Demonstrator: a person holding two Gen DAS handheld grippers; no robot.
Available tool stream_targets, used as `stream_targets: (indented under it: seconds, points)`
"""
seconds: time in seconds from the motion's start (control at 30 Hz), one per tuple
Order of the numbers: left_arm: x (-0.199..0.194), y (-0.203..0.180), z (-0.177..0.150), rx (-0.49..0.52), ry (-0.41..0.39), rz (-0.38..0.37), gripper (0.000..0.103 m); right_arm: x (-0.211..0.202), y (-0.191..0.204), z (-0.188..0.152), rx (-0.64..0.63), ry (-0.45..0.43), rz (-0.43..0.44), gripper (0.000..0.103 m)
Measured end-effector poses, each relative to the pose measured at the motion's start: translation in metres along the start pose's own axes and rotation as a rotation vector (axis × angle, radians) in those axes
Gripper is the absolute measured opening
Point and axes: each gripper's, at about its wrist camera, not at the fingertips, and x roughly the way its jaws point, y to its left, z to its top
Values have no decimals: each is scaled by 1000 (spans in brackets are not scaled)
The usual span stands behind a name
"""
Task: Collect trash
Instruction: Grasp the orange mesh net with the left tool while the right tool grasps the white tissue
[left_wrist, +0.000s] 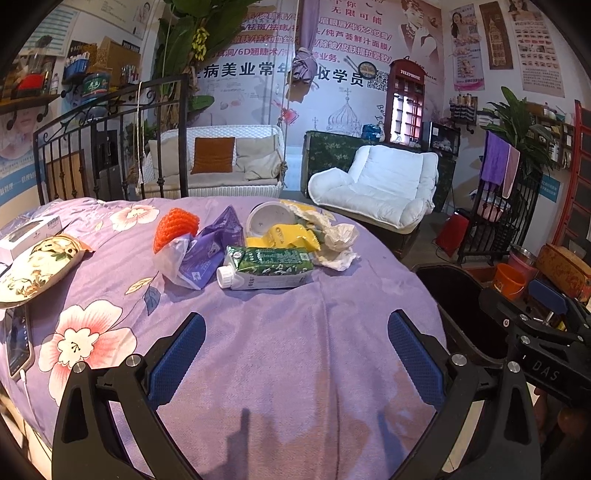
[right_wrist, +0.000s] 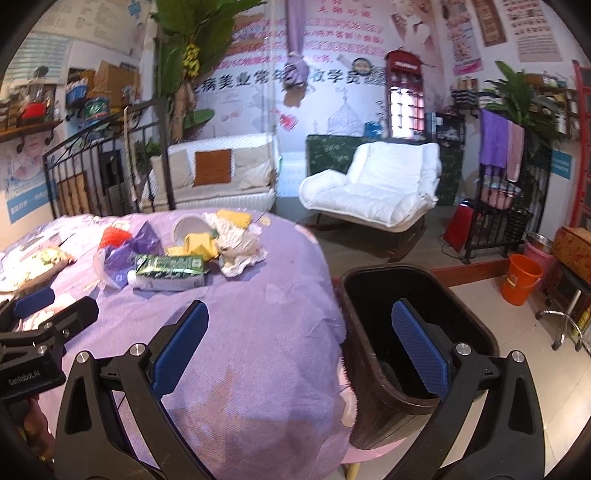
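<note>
On bed (left_wrist: 277, 350): trash pile, milk carton (left_wrist: 266, 267) nearest. Left tool (left_wrist: 295, 354), right tool (right_wrist: 299, 345) wide open, empty. Risk: carton slipping short of bin (right_wrist: 369, 332).

One carton (left_wrist: 266, 266), one bin (right_wrist: 413, 332) (two wrappers (left_wrist: 284, 238))

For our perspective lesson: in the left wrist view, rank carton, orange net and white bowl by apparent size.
1. carton, clearly largest, though nearest the camera.
2. orange net and white bowl look alike; unranked.
</note>
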Motion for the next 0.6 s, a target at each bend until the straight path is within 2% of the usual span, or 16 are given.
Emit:
stream_targets:
  seconds: [0.23,0.47,0.6]
  points:
    - [16,27,7,-12,79,7,98,32,17,9,-63,70,84,99]
    - [38,59,18,-89,150,-15,98,92,22,30,-57,197,202,98]
    - [53,75,29,-108,175,-11,98,125,35,46,-91,206,232,93]
